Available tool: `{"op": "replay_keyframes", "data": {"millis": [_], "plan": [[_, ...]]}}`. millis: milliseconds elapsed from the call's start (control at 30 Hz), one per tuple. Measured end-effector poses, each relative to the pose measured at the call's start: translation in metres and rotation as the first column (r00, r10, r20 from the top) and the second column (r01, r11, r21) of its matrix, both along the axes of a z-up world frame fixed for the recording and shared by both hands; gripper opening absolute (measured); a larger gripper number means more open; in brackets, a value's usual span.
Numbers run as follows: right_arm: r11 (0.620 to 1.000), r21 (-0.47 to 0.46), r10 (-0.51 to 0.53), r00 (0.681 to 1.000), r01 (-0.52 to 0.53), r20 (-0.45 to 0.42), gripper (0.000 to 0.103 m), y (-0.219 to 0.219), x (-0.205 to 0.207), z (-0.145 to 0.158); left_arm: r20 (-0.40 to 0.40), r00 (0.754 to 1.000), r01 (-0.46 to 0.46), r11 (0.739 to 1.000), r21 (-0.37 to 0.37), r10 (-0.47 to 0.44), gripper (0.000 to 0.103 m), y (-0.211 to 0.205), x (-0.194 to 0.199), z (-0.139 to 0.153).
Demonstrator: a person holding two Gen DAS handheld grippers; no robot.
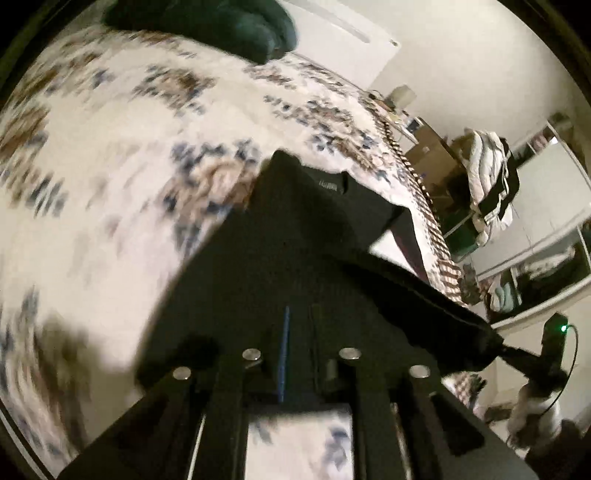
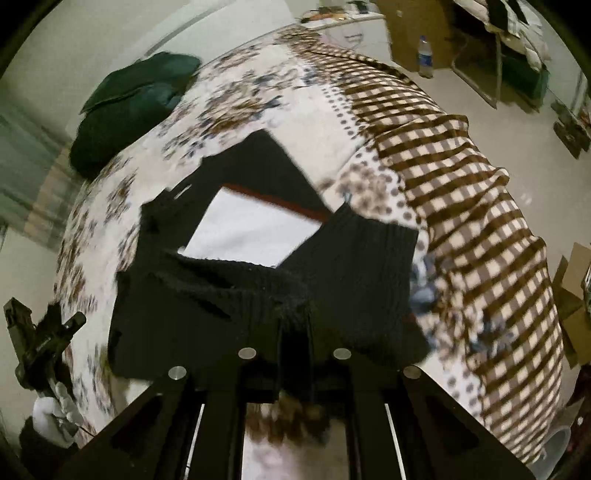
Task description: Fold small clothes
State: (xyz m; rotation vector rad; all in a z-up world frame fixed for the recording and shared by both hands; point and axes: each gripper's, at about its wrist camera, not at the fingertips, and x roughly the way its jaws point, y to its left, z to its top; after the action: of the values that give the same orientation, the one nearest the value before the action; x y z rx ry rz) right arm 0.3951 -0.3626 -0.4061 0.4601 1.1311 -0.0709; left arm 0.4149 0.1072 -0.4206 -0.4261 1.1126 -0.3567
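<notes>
A black knit garment (image 1: 295, 236) is lifted above a flowered bedspread (image 1: 110, 155). My left gripper (image 1: 295, 354) is shut on its near edge; the cloth stretches away from the fingers toward a label near the collar. In the right wrist view the same black garment (image 2: 340, 280) hangs from my right gripper (image 2: 293, 354), which is shut on a bunched ribbed edge. A white panel with a red edge (image 2: 255, 229) shows through the gap in the cloth. The other gripper shows at the far right of the left wrist view (image 1: 550, 347) and at the far left of the right wrist view (image 2: 40, 339).
A dark green folded cloth (image 1: 221, 26) lies at the far end of the bed; it also shows in the right wrist view (image 2: 125, 107). A brown checked blanket (image 2: 461, 177) covers the bed's right side. Furniture, a water bottle (image 2: 424, 55) and clutter stand on the floor beyond.
</notes>
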Motion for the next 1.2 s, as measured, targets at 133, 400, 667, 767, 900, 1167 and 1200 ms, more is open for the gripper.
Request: {"op": "replay_keyframes", "data": {"millis": [133, 400, 667, 767, 900, 1167, 1200], "plan": [[0.992, -0.016, 0.127, 0.988, -0.128, -0.085, 0.010, 0.032, -0.049, -0.013, -0.150, 0.983, -0.112, 0.993, -0.049, 0.103, 0.039, 0.014, -0.053, -0.016], [0.938, -0.090, 0.291, 0.900, -0.336, -0.326, 0.010, 0.052, -0.132, -0.097, -0.329, 0.915, -0.284, 0.951, -0.118, 0.233, 0.088, 0.032, -0.115, -0.057], [0.925, -0.085, 0.305, 0.859, -0.370, -0.411, 0.010, 0.014, -0.142, -0.126, -0.346, 0.886, -0.393, 0.896, -0.206, 0.309, 0.102, 0.043, -0.119, -0.058], [0.948, 0.013, 0.296, 0.864, -0.318, -0.408, 0.015, 0.000, -0.136, -0.121, -0.348, 0.878, -0.417, 0.882, -0.219, 0.329, 0.102, 0.045, -0.118, -0.058], [0.969, 0.187, 0.220, 0.903, -0.160, -0.368, 0.036, -0.029, -0.139, -0.106, -0.335, 0.871, -0.441, 0.873, -0.209, 0.360, 0.102, 0.053, -0.146, -0.052], [0.917, 0.385, 0.023, 0.953, 0.100, -0.302, 0.070, -0.069, -0.166, -0.118, -0.314, 0.894, -0.378, 0.914, -0.150, 0.319, 0.102, 0.061, -0.121, -0.101], [0.915, 0.389, 0.014, 0.954, 0.108, -0.298, 0.070, -0.067, -0.169, -0.125, -0.310, 0.899, -0.368, 0.917, -0.152, 0.310, 0.102, 0.058, -0.113, -0.104]]}}
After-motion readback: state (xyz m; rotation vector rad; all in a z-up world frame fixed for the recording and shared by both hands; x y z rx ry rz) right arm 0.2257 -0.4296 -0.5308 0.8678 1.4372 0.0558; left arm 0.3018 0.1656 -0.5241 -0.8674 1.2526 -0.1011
